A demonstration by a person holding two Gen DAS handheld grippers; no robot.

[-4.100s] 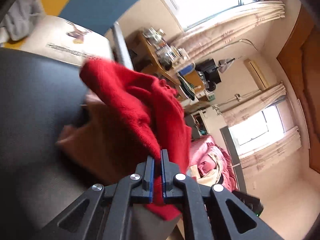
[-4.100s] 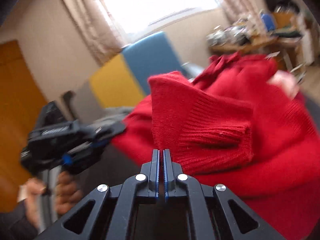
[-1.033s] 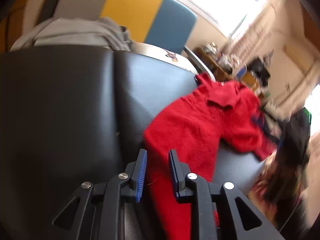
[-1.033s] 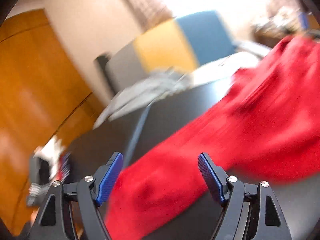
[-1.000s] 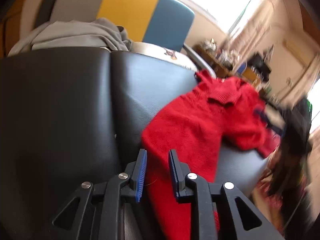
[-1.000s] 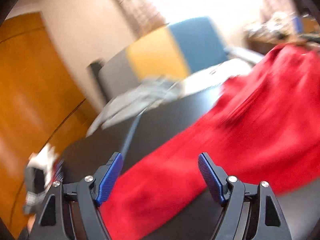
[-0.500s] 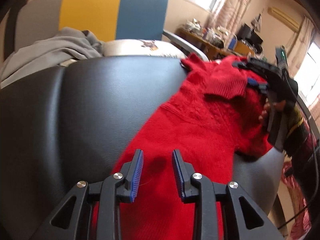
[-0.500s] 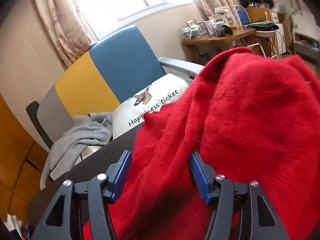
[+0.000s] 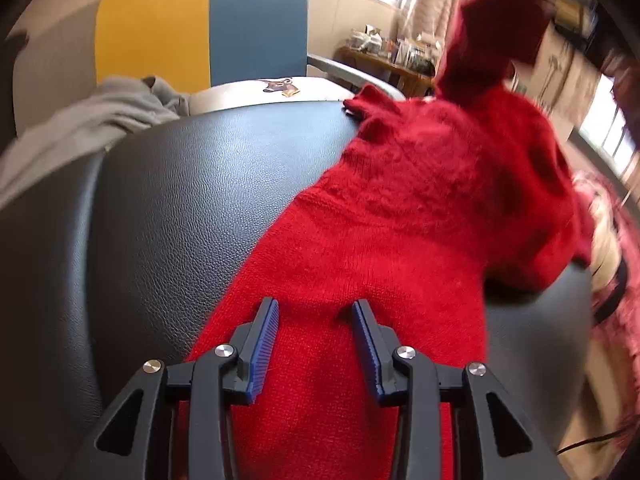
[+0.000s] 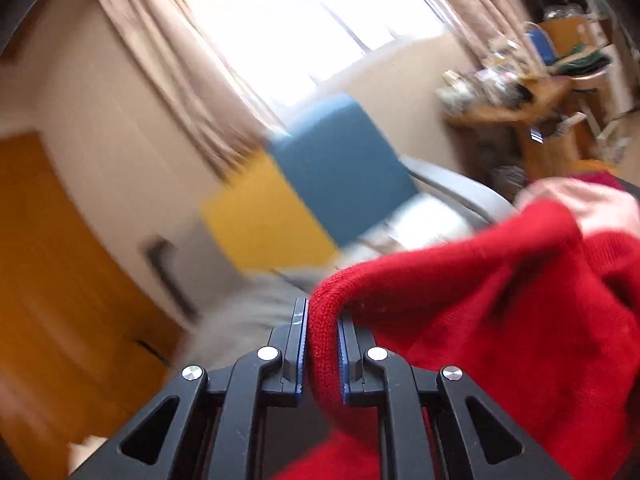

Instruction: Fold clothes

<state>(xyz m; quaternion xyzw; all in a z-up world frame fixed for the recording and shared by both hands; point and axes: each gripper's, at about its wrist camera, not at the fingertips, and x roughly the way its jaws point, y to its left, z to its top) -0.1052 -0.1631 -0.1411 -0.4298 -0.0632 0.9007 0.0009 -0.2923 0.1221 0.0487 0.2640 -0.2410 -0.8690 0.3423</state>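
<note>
In the left wrist view, we see the left gripper held low and level over the red sweater, its blue-padded fingers spread apart with the knit lying flat beneath them, not pinched. The sweater sprawls across the black cushion, one part raised at upper right. A grey garment lies behind, by the yellow and blue chair.

In the right wrist view, blurred, we see the right gripper tilted, its jaws pressed on a fold of the red sweater, which drapes away to the right.
</note>
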